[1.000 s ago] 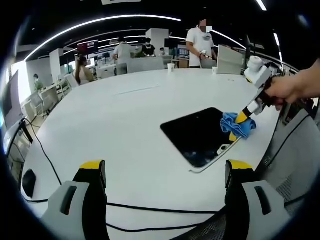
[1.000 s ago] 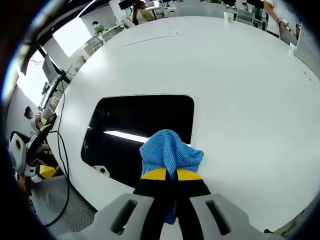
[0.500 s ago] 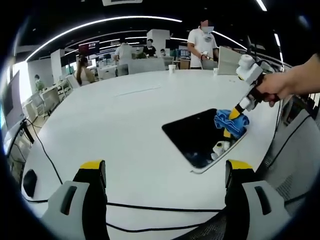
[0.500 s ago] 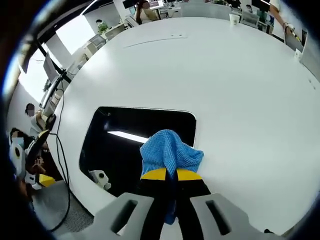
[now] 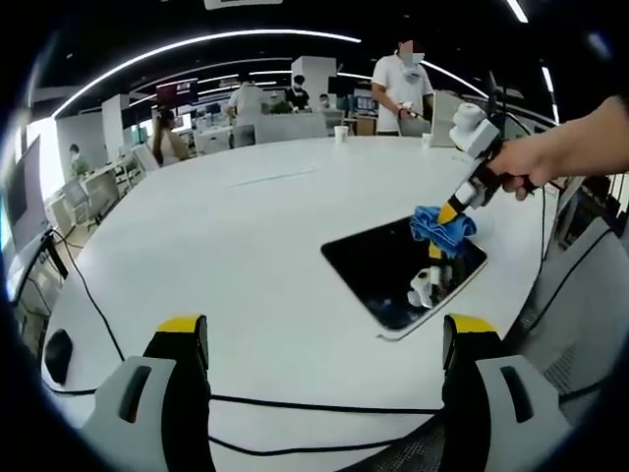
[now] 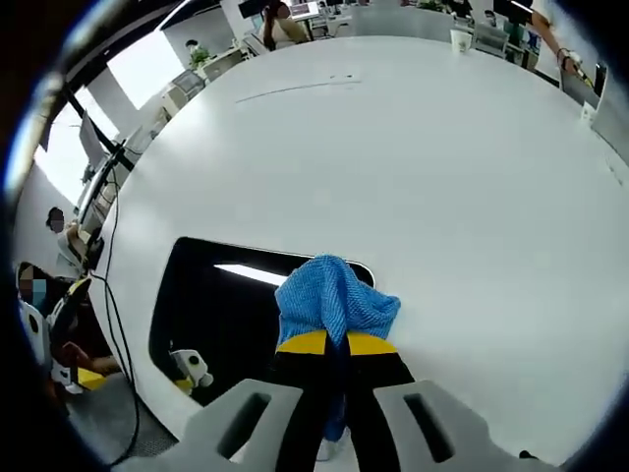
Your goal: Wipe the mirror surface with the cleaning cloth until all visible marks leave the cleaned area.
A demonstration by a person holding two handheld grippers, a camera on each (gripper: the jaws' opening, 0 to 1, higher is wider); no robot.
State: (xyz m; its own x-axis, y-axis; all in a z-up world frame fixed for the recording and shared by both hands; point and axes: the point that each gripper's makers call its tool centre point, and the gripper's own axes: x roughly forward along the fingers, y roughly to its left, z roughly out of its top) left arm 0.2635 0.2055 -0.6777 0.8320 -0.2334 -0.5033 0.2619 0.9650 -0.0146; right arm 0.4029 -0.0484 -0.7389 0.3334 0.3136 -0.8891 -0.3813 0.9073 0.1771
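Left gripper view shows a large white round table [image 5: 246, 256] in an open office, with people standing at the far side. On it lies the dark mirror [image 5: 393, 270], near the right edge. A hand [image 5: 536, 167] holds the right gripper [image 5: 447, 211] slanted down; its jaws are clenched on the blue cleaning cloth [image 5: 440, 226], pressed on the mirror's far corner. The left gripper [image 5: 324, 339] is released, hovering over cables [image 5: 295, 405].

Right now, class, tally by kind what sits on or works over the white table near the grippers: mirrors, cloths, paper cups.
Mirrors: 1, the mirror
Cloths: 1, the blue cleaning cloth, clamped in the right gripper
Paper cups: 1, the cup at the far edge
Total: 3
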